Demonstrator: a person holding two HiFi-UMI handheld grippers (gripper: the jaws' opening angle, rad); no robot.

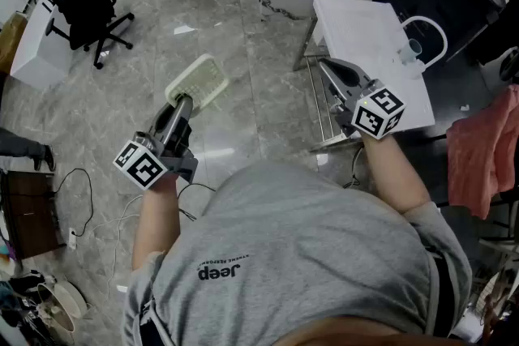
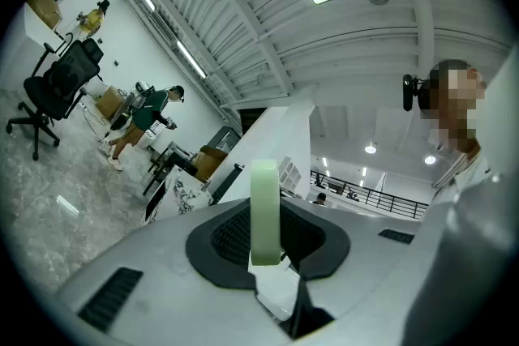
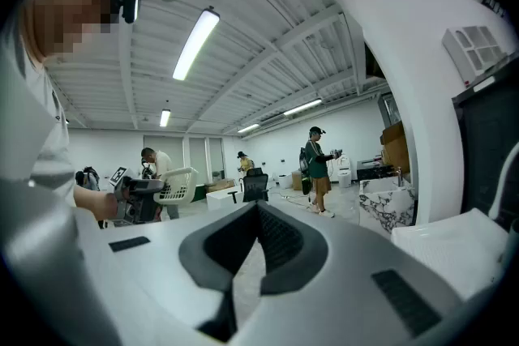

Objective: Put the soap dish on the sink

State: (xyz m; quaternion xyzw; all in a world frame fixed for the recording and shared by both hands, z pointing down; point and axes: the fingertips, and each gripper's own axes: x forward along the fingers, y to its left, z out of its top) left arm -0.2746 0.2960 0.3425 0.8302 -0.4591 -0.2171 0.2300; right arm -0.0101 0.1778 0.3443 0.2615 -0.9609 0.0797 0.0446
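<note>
since the sink (image 1: 361,32) stands well apart to the right, left gripper (image 1: 183,103) clamps the soap dish (image 1: 197,83) by 1 edge, likely for carrying; right gripper (image 1: 328,66) jaws together, empty.

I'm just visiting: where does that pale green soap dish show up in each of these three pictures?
Head view: soap dish left of centre, clamped in the left gripper.
Left gripper view: soap dish dead centre, edge-on between the jaws.
Right gripper view: soap dish small, at lower left, farther off.
Shared landmark: black office chair, upper left in the head view, far left in the left gripper view, centre in the right gripper view.
</note>
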